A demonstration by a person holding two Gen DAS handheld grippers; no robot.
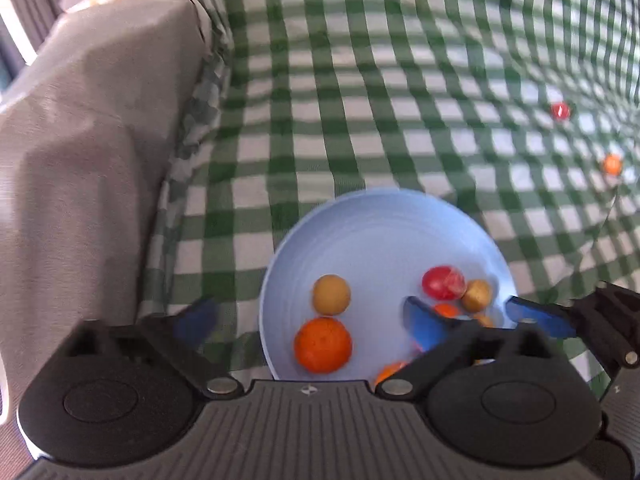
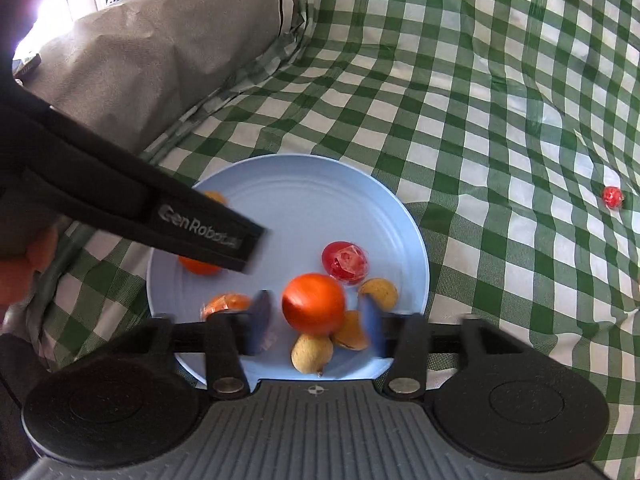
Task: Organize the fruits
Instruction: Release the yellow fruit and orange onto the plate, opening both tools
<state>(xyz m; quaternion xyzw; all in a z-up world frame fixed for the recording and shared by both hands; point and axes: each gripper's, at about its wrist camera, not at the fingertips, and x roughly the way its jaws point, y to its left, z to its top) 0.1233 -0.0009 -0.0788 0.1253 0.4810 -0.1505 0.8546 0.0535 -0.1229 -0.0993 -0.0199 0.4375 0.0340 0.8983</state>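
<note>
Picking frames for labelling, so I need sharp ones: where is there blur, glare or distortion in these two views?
Left wrist: whole frame soft, checked cloth smeared, fisheye bends its lines. Right wrist: cloth crisper, but the orange fruit between the jaws and the strap end are motion-blurred; window glare blows out the top left corner.

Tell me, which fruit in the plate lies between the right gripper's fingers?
The large orange-red fruit, between the blue pads of the right gripper. The other fruits on the blue plate, like the red wrapped one, lie outside.

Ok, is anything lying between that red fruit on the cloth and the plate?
Nothing visible. Only bare checked cloth lies between the red fruit and the plate.
</note>
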